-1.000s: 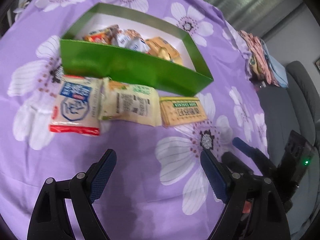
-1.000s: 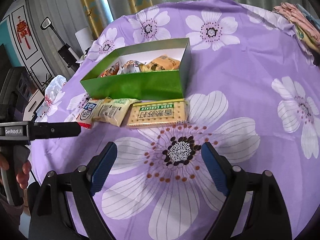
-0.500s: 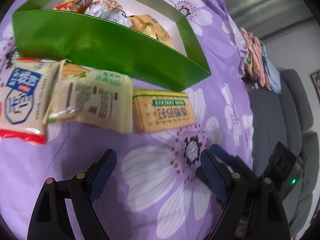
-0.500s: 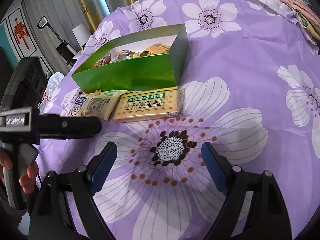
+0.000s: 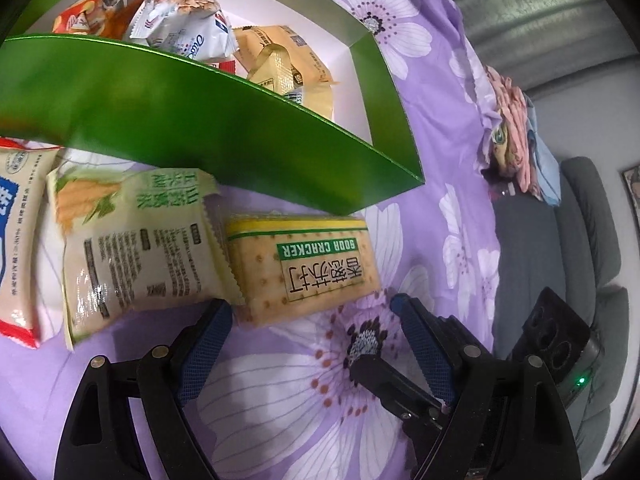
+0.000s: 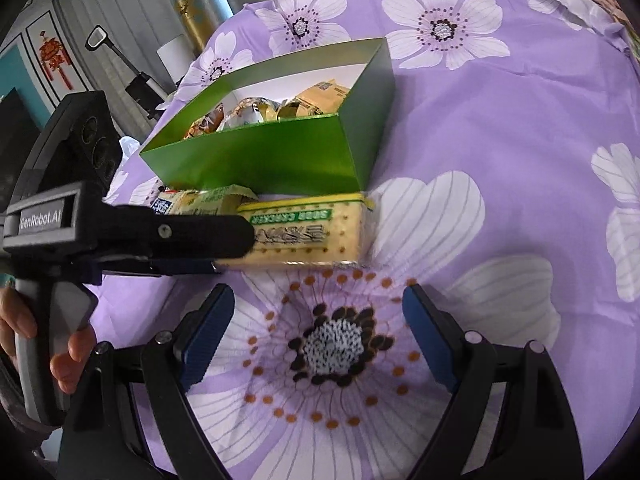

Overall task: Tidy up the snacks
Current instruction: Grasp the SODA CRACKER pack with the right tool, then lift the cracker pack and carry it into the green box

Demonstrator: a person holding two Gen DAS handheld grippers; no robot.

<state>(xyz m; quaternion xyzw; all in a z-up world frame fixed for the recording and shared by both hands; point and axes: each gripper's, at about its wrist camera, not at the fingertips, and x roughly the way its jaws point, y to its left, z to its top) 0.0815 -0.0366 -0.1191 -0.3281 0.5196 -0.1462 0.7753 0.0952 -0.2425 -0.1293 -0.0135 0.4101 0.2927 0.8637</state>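
Note:
A green box with several snack packs inside stands on the purple floral cloth; it also shows in the right wrist view. In front of it lie a soda cracker pack, a pale corn snack pack and a blue-and-white pack. My left gripper is open, its fingertips at the near edge of the cracker pack. My right gripper is open and empty over a printed flower, just short of the cracker pack.
Folded cloths lie at the table's far right edge, with a grey sofa beyond. The left gripper's body and the hand holding it sit at the left of the right wrist view.
My left gripper has moved forward and down to the cracker pack, which now sits between its open fingertips. My right gripper has also moved closer to the pack.

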